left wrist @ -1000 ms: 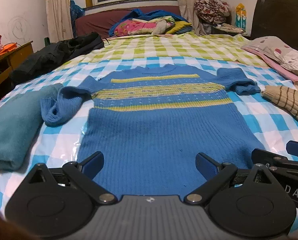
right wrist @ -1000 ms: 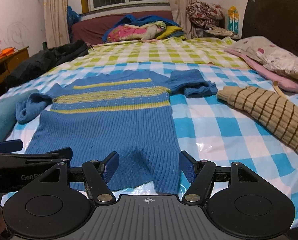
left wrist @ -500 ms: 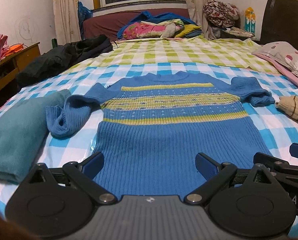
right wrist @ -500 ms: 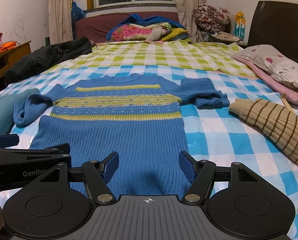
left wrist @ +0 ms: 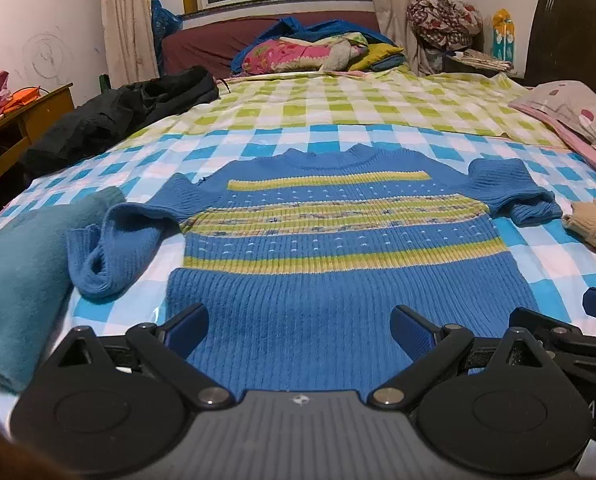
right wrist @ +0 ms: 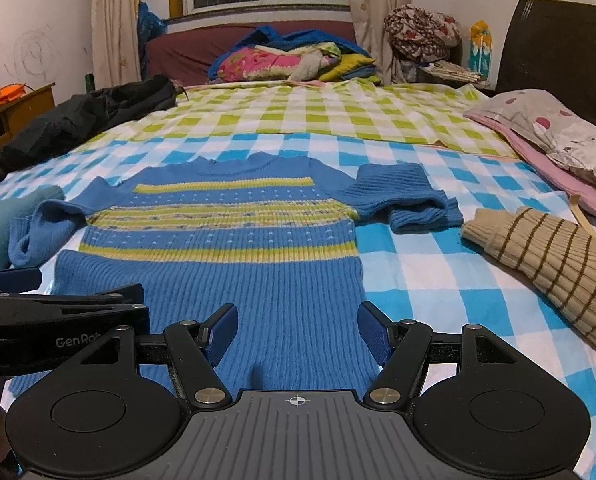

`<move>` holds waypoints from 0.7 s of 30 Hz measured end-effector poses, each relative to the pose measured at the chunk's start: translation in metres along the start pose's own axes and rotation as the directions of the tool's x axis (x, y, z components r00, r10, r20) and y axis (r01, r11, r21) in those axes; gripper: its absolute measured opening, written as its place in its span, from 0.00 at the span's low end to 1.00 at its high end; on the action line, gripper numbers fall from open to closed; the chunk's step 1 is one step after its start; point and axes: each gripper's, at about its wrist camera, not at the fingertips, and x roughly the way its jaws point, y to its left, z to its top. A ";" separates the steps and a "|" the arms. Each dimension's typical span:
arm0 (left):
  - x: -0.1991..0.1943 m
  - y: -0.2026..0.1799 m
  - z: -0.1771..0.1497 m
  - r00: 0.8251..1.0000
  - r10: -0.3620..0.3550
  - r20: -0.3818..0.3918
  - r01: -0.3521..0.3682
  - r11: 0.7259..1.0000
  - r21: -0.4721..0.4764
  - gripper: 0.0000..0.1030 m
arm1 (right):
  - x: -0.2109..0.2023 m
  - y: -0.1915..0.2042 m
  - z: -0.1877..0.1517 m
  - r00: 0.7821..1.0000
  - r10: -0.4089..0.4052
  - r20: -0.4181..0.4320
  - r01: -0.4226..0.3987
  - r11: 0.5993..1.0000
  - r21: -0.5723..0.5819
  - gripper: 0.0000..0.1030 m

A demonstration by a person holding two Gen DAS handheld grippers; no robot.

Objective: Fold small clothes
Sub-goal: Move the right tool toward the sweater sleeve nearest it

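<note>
Both views nearer sweater [left wrist: 338, 264], collar pointing away, lengthwise

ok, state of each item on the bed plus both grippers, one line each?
Blue sweater: spread flat, face up, unfolded; both sleeves bunched at its sides.
Left gripper: open, low over the sweater's hem, holding nothing.
Right gripper: open, over the hem's right part, holding nothing.
Teal garment: folded, left of the sweater.
Beige striped garment: folded or rolled, right of the sweater.
Black clothing: crumpled heap, far left.
</note>
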 end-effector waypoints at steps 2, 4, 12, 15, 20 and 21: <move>0.004 -0.002 0.002 1.000 0.001 -0.003 -0.001 1.000 0.004 0.98 | 0.005 -0.001 0.001 1.000 -0.003 -0.004 0.003 1.000 0.000 0.65; 0.008 -0.003 0.003 1.000 0.004 -0.005 -0.004 1.000 0.002 0.98 | 0.010 -0.002 0.002 1.000 -0.003 -0.008 0.003 1.000 0.000 0.65; 0.017 -0.003 0.008 1.000 0.023 -0.021 -0.024 1.000 -0.020 0.98 | 0.022 0.000 0.009 1.000 0.000 -0.008 -0.001 0.999 -0.039 0.65; 0.019 -0.003 0.011 0.999 0.031 -0.017 -0.031 0.999 -0.020 0.98 | 0.024 0.002 0.013 1.000 -0.001 -0.001 0.001 0.999 -0.054 0.65; 0.021 -0.003 0.014 0.999 0.030 -0.014 -0.030 0.999 -0.031 0.98 | 0.026 0.002 0.019 1.000 -0.009 0.001 0.009 0.999 -0.054 0.65; 0.021 -0.003 0.014 0.999 0.031 -0.014 -0.031 0.999 -0.031 0.98 | 0.026 0.003 0.020 1.000 -0.014 0.003 0.014 0.998 -0.061 0.65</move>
